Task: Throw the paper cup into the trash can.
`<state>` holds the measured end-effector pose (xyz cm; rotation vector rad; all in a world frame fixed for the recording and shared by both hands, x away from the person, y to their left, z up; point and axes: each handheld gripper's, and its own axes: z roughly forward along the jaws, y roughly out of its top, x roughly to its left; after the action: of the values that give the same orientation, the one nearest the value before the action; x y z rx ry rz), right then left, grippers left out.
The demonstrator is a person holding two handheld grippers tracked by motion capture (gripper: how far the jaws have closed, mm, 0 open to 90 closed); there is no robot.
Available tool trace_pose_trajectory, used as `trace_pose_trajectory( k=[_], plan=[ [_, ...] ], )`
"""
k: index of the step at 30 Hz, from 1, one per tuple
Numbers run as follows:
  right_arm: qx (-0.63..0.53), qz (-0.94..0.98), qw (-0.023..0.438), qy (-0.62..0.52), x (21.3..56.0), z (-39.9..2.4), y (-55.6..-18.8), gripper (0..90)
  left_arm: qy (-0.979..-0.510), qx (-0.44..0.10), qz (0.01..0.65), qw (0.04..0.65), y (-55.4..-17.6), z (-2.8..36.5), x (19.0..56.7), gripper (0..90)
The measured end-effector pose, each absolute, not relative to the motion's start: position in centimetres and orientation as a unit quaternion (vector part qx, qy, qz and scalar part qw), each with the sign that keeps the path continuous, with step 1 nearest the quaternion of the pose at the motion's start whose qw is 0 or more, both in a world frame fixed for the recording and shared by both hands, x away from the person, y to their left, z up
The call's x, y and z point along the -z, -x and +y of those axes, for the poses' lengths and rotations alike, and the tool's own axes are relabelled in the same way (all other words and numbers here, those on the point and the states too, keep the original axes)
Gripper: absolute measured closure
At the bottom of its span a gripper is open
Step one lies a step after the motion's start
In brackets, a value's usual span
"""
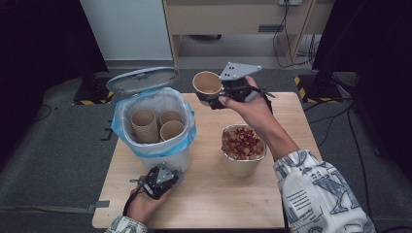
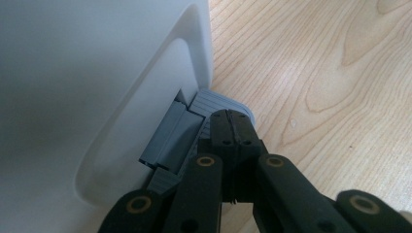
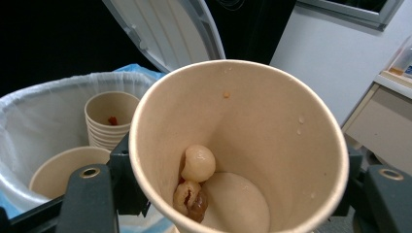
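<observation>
Right claw (image 1: 217, 99) grips the cup (image 1: 207, 83) at the bin's (image 1: 182, 155) two o'clock, so tip it slowly over the bin while the shut left claw (image 1: 171, 174) presses the pedal (image 2: 218, 101).

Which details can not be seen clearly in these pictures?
- Bin pedal: left gripper view, the shut left gripper covers its near part.
- Paper cup outside: right gripper view, the cup's own mouth hides where the right gripper grips.
- Bin bottom: high view, cups and liner hide it.

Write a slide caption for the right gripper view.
Right gripper holds a tan paper cup with food scraps beside the lined white bin.
</observation>
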<state>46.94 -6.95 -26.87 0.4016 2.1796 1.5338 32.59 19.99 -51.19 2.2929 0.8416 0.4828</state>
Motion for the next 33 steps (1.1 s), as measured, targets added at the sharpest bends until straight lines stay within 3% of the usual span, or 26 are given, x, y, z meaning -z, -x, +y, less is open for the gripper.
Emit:
trace_pose_trajectory(
  k=[33],
  plan=[
    [-0.579, 0.793, 0.144, -0.121, 27.8, 0.1, -46.5, 30.8, -0.872, -0.183, 0.320, 0.321, -32.6, 20.0, 51.2, 89.9]
  ],
)
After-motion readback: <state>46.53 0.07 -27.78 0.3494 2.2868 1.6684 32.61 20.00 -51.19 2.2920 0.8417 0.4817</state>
